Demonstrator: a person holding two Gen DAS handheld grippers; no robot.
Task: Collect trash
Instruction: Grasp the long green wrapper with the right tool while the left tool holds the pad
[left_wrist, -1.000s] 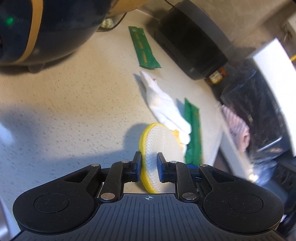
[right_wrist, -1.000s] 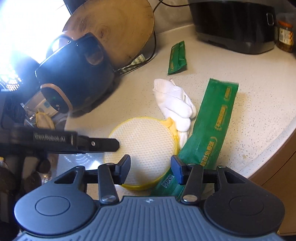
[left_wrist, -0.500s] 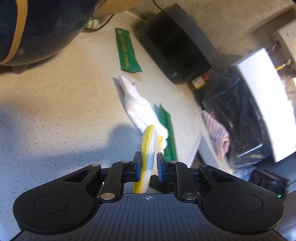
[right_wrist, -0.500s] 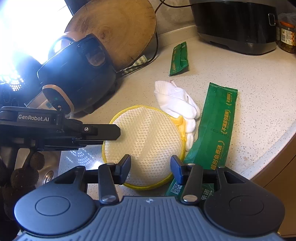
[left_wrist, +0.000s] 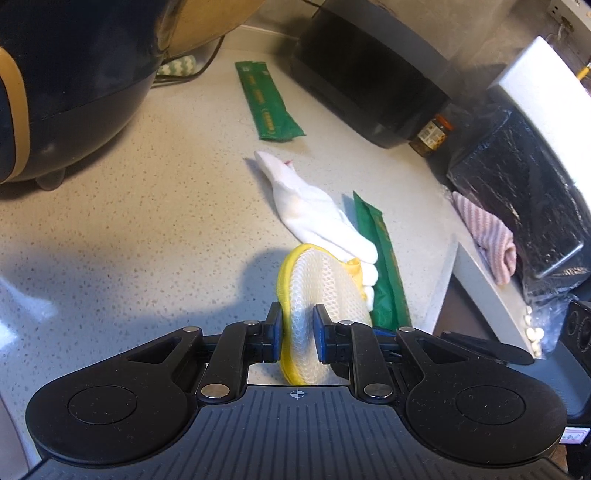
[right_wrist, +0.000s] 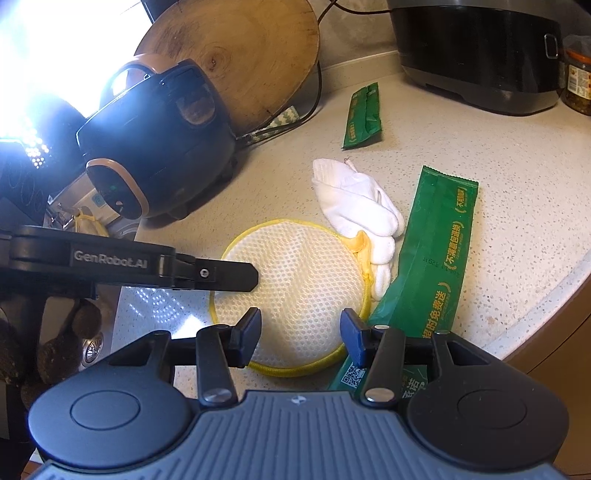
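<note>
Left claw (left_wrist: 297, 328) closed on the rim of a round yellow-edged mesh scouring pad (left_wrist: 325, 291), blue fingertips (left_wrist: 275, 325) pinching the pad's edge from both sides. The pad stands tilted on edge in the left wrist view; in the right wrist view its broad white mesh face (right_wrist: 295, 295) shows, with the left claw's black finger (right_wrist: 218, 275) reaching in from the left over its near-left rim.

Right claw (right_wrist: 300, 332) open, jaws spread wide, hovering above the near side of the pad, holding nothing.

A crumpled white glove (right_wrist: 354, 203) lies just beyond the pad toward the table's back, its fingers touching the pad's yellow hanging loop. A long green wrapper (right_wrist: 436, 254) lies beside glove and pad along the table's right front edge, its near end under the right claw. A second, smaller green wrapper (right_wrist: 364, 114) lies farther back, well apart from the glove, near the black cooker (right_wrist: 480, 55) in the back right corner.

Speckled pale table (left_wrist: 129, 221). A dark blue rice cooker with tan trim (right_wrist: 159, 140) sits at the back left, a round wooden board (right_wrist: 236, 48) leaning behind it. A jar (right_wrist: 578, 81) stands beside the black cooker.
</note>
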